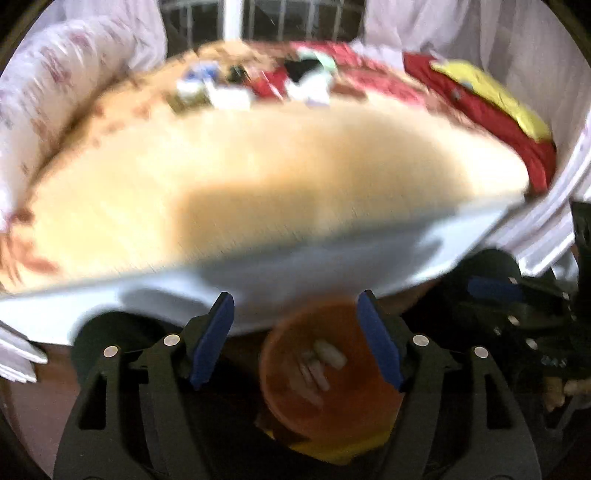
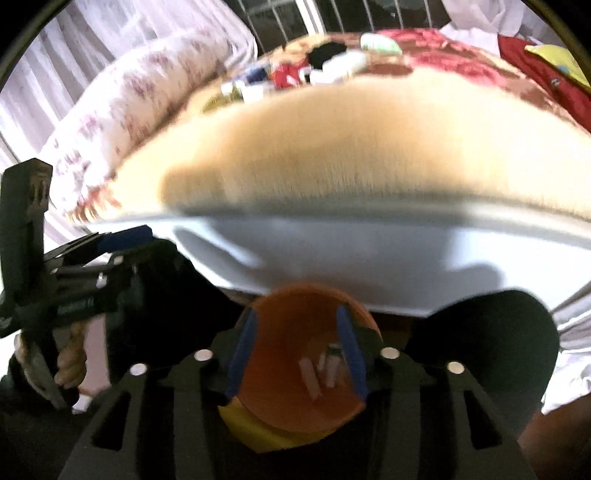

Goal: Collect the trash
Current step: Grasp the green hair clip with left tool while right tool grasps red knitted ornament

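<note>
- Nearest the lens in the left wrist view, the left gripper [image 1: 295, 334] has its two blue-padded fingers [image 1: 213, 345] standing well apart, with nothing pressed between them.
- Orange bin [image 1: 317, 398] sits directly below that gap, mouth upward; it rests on something yellow [image 1: 332, 452] whose edge shows beneath it (what that is cannot be made out).
- Pale scraps of trash [image 1: 319, 365] lie inside the bin on its floor, blurred; their kind is not readable.
- Right gripper [image 2: 295, 350], seen in the right wrist view, also has its jaws parted, narrower than the left, and empty. Its blue fingers [image 2: 242, 358] frame the bin's opening, with the same trash visible inside between them.
- Each gripper appears in the other's view at the frame edge: the right one at the far right of the left view, the left one at the far left of the right view, where a person's hand [image 2: 68, 363] grips its handle.
- Beyond the bin runs the pale side of a bed [image 1: 258, 273], with a cream blanket [image 1: 258, 177] covering the near top surface.
- Farther back on the bed lies a cluster of small mixed items [image 1: 251, 85], white, red, black and blue, too smeared to identify singly.
- Red cloth [image 1: 480, 110] with a yellow piece [image 1: 498, 99] on it occupies the bed's far right corner.
- Flowered pillow [image 2: 140, 107] lies along the bed's left side; a barred window [image 1: 295, 18] stands behind.
- Both views are motion-blurred.
</note>
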The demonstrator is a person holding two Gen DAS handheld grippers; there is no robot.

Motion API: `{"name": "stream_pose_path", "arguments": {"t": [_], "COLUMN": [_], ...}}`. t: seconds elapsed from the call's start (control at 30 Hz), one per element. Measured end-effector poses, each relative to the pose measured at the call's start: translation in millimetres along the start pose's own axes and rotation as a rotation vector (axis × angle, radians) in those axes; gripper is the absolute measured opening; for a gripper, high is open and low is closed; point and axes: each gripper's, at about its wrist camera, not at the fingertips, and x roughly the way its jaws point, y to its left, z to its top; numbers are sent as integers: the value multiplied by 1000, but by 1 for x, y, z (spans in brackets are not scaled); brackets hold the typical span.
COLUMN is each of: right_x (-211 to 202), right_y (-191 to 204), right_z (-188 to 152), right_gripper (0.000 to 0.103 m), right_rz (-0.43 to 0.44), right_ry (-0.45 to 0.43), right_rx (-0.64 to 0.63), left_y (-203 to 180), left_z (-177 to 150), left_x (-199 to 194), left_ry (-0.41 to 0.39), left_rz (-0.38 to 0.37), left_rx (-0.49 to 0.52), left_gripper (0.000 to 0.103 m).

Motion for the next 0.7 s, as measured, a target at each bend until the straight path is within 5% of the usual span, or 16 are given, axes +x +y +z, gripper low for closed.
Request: {"name": "stream_pose_path", "arguments": {"t": [0.2,0.4,0.7], "right_x": [-15,-5,12], "right_y": [1,-6,-34], "right_z": [24,28,33], "right_gripper": [53,53,53], "right_rz": [3,13,18], "right_ry": [-108,-113,-80], "right_rx": [12,39,105], "left_y": [47,85,105], "left_z": [75,143,184], "left_x": [9,56,111], "left_ry": [-90,-54,2], "left_rz": [65,93,176], "left_rx": [-86,-185,-287], "left_gripper": [69,69,69]}}
